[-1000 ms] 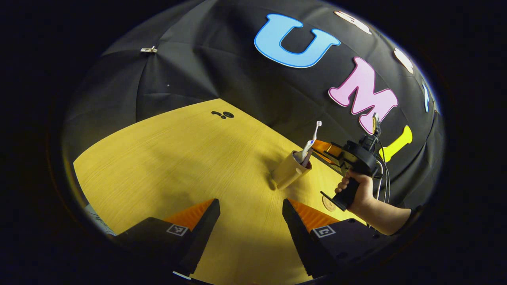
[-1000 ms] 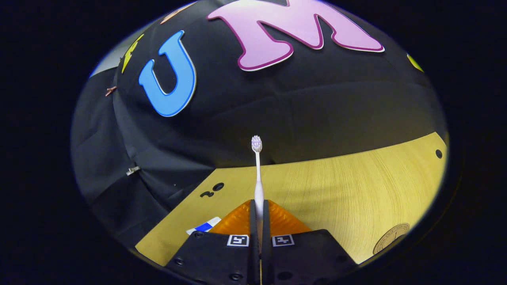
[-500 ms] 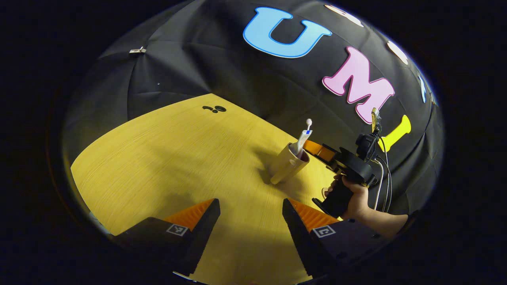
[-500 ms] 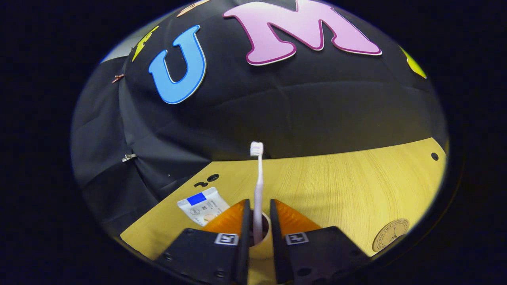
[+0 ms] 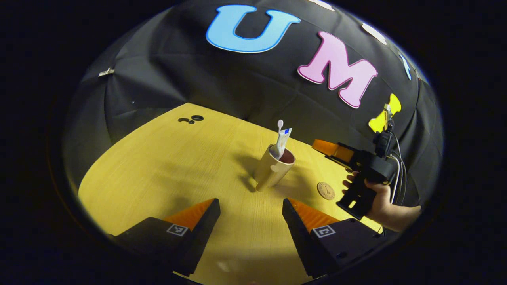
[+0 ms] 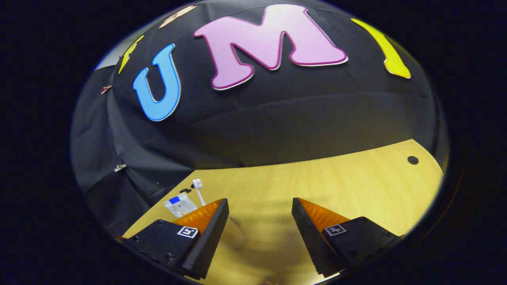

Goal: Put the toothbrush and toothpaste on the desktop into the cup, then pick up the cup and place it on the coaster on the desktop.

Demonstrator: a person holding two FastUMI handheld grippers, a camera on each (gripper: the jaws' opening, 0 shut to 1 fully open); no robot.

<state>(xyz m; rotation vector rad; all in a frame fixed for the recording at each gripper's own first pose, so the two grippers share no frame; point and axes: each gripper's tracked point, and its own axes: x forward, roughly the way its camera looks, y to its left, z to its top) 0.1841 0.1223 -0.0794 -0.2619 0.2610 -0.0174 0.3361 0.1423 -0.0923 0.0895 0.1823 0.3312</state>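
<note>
A tan cup [image 5: 272,171] stands upright mid-desk in the left gripper view, with a white toothbrush [image 5: 279,126] and a white-and-blue toothpaste tube [image 5: 283,137] sticking out of it. A round brown coaster [image 5: 326,190] lies to the cup's right. My left gripper [image 5: 250,209] hovers open over the desk in front of the cup. The right gripper [image 5: 328,147], held by a hand [image 5: 381,201], hangs right of the cup and above the coaster. In the right gripper view my right gripper [image 6: 260,211] is open and empty; the toothbrush head [image 6: 197,183] and toothpaste top [image 6: 180,205] peek out behind its left finger.
The yellow wooden desk [image 5: 166,166] has dark cable holes at its far edge [image 5: 191,118] and another hole [image 6: 412,160] at the right in the right gripper view. Black cloth walls close the back. Cables [image 5: 397,166] hang from the right gripper.
The right gripper opened, let the toothbrush drop into the cup and drew back to the right. The coaster has come into sight. My left gripper stayed open and turned slightly.
</note>
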